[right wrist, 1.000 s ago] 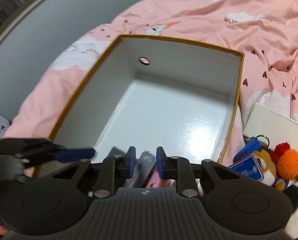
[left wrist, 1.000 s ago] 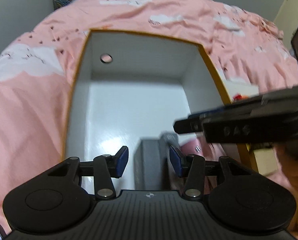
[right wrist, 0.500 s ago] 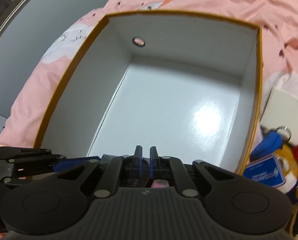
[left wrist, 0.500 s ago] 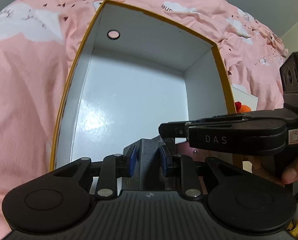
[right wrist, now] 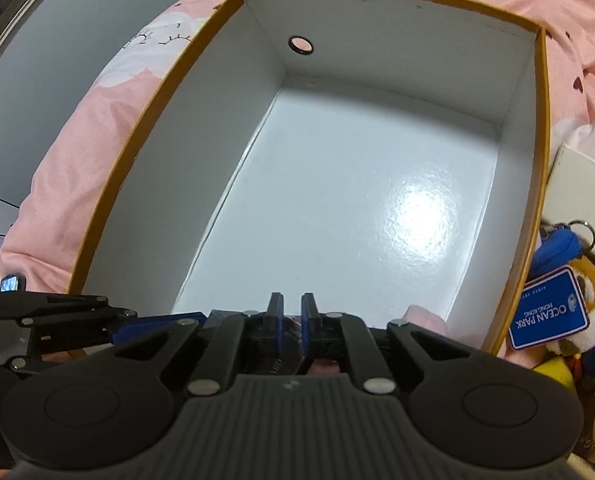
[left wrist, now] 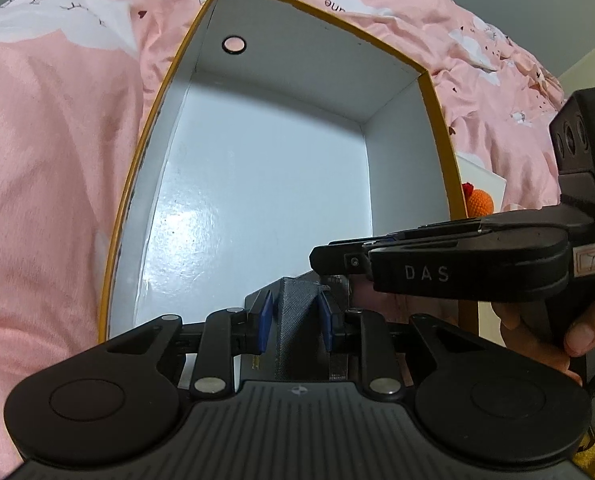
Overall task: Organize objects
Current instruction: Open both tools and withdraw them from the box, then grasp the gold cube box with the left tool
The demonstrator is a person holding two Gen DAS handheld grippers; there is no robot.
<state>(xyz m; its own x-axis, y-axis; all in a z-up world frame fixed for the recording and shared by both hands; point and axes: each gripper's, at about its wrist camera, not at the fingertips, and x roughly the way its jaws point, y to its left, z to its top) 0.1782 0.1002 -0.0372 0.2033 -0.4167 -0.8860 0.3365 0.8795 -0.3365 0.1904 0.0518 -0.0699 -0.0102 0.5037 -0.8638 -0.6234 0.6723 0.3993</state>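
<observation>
The box (left wrist: 437, 128) sits open on the bed (left wrist: 57, 160), floor bare, so that loose things can go inside. Both grippers point steeply down at its near edge, where the first items are. The left gripper (left wrist: 295, 320) has just been closing and now clamps an upright grey case (left wrist: 297, 308) between its pads, likely to reposition it inside the box. The case stands at the near wall, centred between the jaws. The right gripper (right wrist: 292, 320) works just beside it, jaws almost together after just easing slightly apart. Something dark lies under them, but I cannot tell whether they pinch it. Toys (right wrist: 589, 280) wait outside the box's right edge.
</observation>
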